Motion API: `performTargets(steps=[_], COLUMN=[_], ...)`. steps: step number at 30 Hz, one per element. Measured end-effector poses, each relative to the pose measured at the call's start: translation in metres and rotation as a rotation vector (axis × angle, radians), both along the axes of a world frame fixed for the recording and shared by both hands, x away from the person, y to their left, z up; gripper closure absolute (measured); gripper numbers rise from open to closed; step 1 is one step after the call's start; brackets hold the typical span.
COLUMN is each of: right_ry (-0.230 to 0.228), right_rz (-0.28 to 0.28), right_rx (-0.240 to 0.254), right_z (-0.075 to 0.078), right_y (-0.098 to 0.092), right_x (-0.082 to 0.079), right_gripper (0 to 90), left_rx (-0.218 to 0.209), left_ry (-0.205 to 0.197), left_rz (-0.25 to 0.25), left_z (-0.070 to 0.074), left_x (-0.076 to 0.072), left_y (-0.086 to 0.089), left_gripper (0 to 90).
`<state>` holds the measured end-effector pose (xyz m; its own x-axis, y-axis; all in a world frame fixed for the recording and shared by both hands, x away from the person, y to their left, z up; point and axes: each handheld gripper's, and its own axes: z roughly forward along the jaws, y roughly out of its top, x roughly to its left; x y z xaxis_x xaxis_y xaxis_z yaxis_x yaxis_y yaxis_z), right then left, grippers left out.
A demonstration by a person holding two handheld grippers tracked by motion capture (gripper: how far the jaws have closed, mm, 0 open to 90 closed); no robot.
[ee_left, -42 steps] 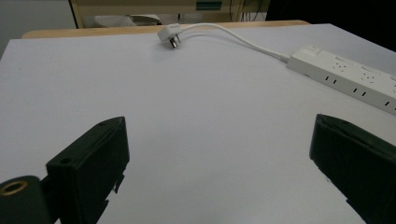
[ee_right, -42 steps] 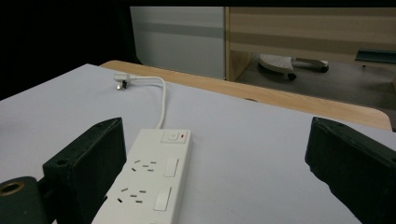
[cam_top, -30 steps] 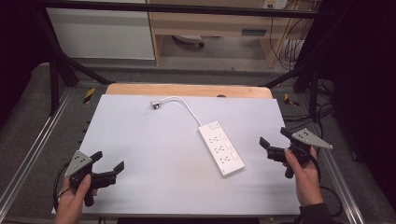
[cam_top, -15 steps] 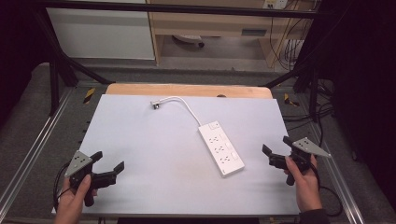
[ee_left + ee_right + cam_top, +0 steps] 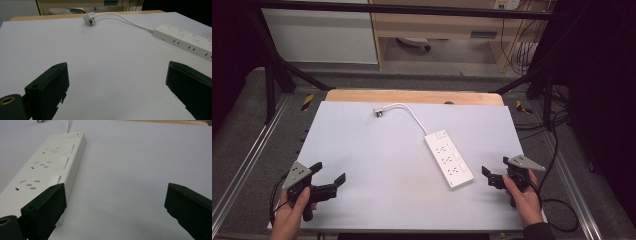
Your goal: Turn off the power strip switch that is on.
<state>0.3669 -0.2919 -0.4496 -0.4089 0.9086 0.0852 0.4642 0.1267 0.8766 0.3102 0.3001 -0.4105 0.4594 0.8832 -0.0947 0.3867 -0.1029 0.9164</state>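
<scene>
On the desk (image 5: pixel 362 150) right of centre lies the strip (image 5: pixel 448 158), its plug (image 5: pixel 379 112) far off. The right gripper (image 5: pixel 494 178) sits just beside its near end, jaws spread; the left gripper (image 5: pixel 328 181) too — well apart. A one-ended pinch could swing the strip, its cord dragging.

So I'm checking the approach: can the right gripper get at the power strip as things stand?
Probably yes. The right gripper is open beside the near end of the power strip, apart from it, with only bare table between them.
</scene>
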Motion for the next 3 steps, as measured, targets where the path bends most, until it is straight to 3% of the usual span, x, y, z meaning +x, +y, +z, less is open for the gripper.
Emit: performTargets(steps=[3], right_ry=[0.043], right_rz=[-0.047], right_rx=[-0.04], right_z=[-0.0039], right_y=[-0.0006], right_x=[0.0042], right_gripper=[5.1], left_rx=[0.002], left_ry=[0.0], left_rz=[0.0], left_z=[-0.0001], left_x=[0.0003], left_y=[-0.0004], left_gripper=[4.7])
